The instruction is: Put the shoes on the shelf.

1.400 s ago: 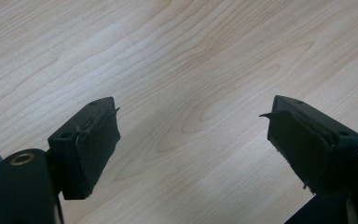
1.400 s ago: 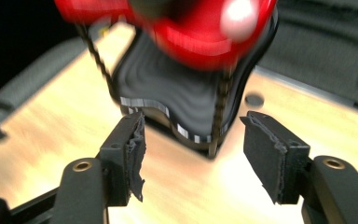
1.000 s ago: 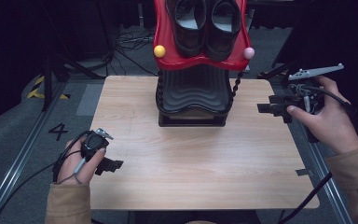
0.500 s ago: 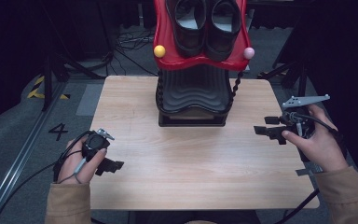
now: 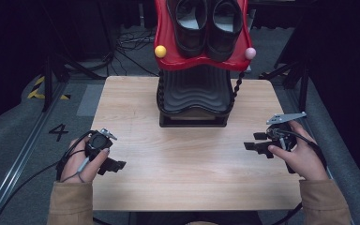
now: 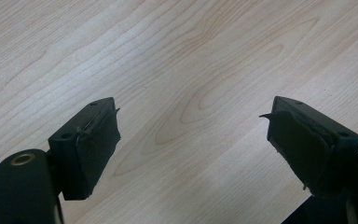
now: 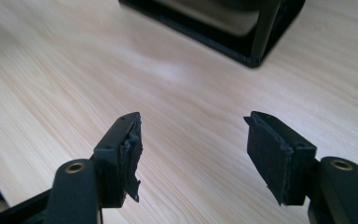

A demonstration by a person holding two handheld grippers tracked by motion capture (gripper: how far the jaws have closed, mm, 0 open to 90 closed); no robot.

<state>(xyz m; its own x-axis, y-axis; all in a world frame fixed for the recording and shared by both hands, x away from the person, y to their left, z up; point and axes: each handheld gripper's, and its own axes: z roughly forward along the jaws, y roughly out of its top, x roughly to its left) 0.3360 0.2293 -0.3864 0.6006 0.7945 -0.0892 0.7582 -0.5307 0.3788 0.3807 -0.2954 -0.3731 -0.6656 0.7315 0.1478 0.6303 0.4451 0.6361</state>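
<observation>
the left tongs [image 5: 115, 165] are held low over the near left part of the wooden surface [image 5: 183, 154], spread wide with nothing between the jaws; in the left gripper view only bare wood grain is seen past the left tongs [image 6: 193, 149]. the right tongs [image 5: 255, 143] are held over the near right part of the surface, also spread and empty, and are aimed toward the middle. in the right gripper view the black base [image 7: 242, 28] of the shoe stand is seen ahead of the right tongs [image 7: 193, 154], well apart from them.

the pair of black shoes [image 5: 208, 23] is seated side by side on the red tray [image 5: 168, 56] at the top of the stand [image 5: 194, 93], at the far middle of the surface, high above both tongs. a yellow ball [image 5: 160, 51] and a pink ball [image 5: 250, 53] are fixed at the tray's front corners.

it is judged that a reach for a shoe is in hand, and that the risks lie in the height and the tight pairing. if a shoe is pinched by its thin upper edge, it could be twisted out of the grip. if the tongs are pushed between the touching shoes, the neighbour could be knocked off the tray. the tall stand could be tipped by a sideways pull.
</observation>
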